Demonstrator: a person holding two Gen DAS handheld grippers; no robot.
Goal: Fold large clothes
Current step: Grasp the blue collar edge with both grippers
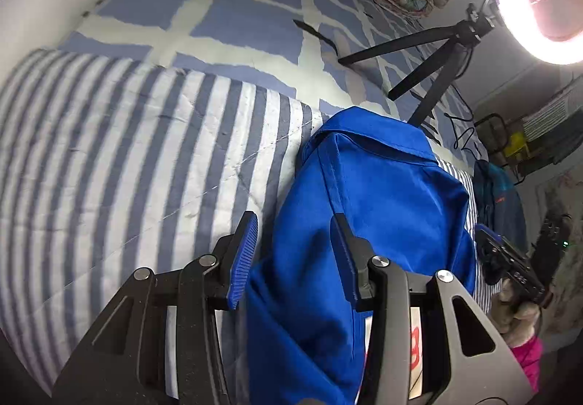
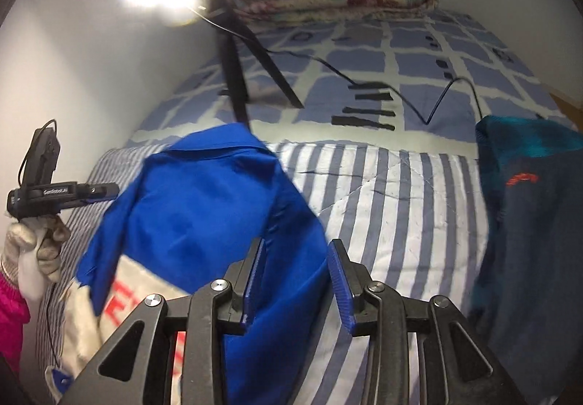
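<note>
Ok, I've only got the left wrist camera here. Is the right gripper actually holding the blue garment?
Observer: Can't tell. The right gripper has its jaws apart. The blue garment fills part of the gap, and the striped quilt shows through the rest.
Operator: Anything printed on it? My gripper blocks the lower part.
Observer: Yes, a white panel with big red letters, partly covered by blue cloth.

Tripod [image 1: 430, 77] blocks far side; striped quilt [image 1: 145, 157] free.
</note>
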